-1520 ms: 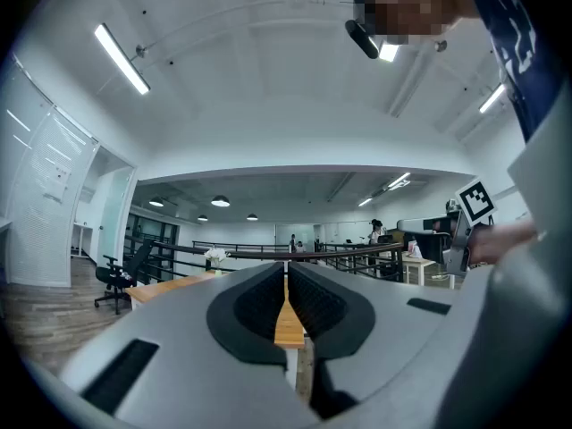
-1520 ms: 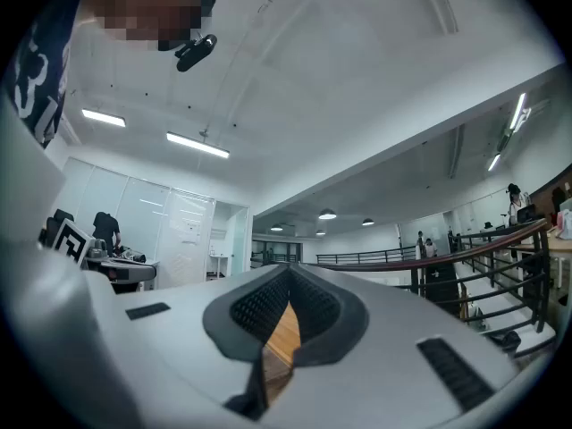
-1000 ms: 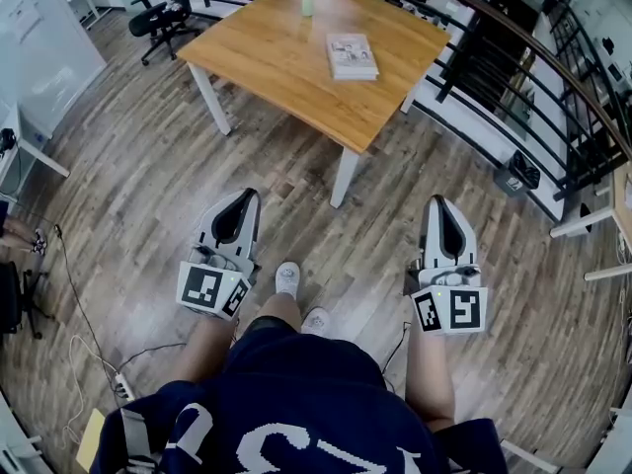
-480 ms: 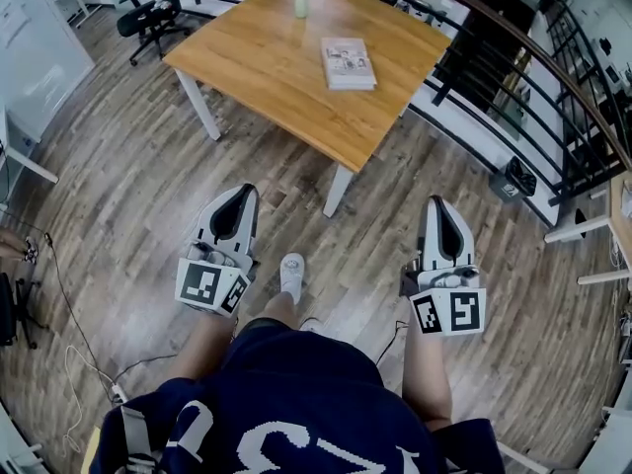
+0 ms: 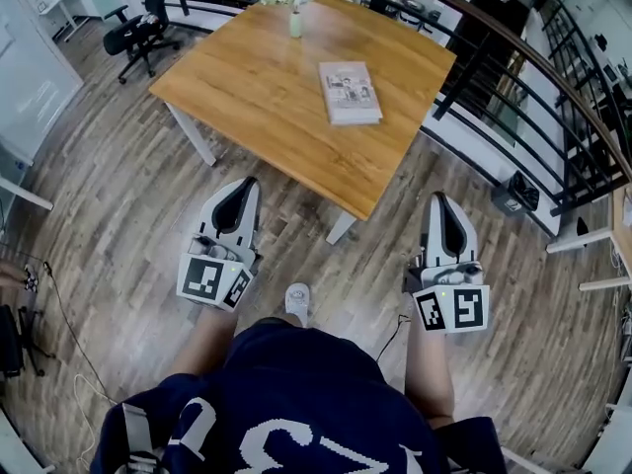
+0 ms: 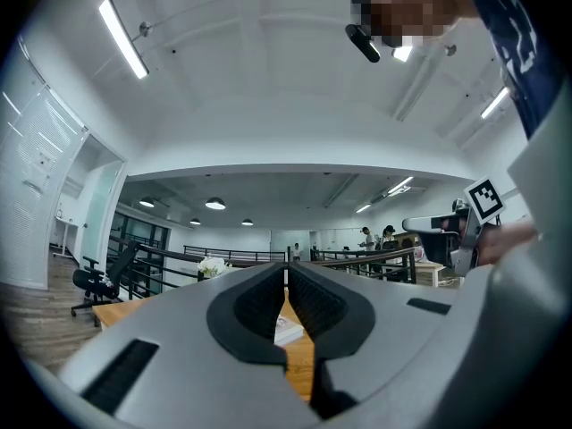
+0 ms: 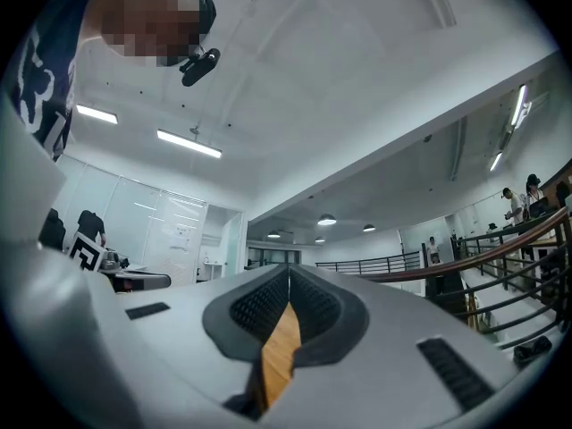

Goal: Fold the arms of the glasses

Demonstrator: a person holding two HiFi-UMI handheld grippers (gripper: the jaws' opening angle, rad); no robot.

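No glasses show in any view. My left gripper is held low in front of the person, just short of the near edge of the wooden table. Its jaws are shut with nothing between them, and the tips meet in the left gripper view. My right gripper is off the table's right corner, over the floor. Its tips meet as well in the right gripper view, and it holds nothing.
A book lies on the table and a small vase of white flowers stands at its far edge. An office chair is at the far left. A dark railing runs along the right. A cable trails on the floor.
The person has stepped forward, so the table has come closer and lower in the head view. Both grippers travelled along with the person, still shut and empty.
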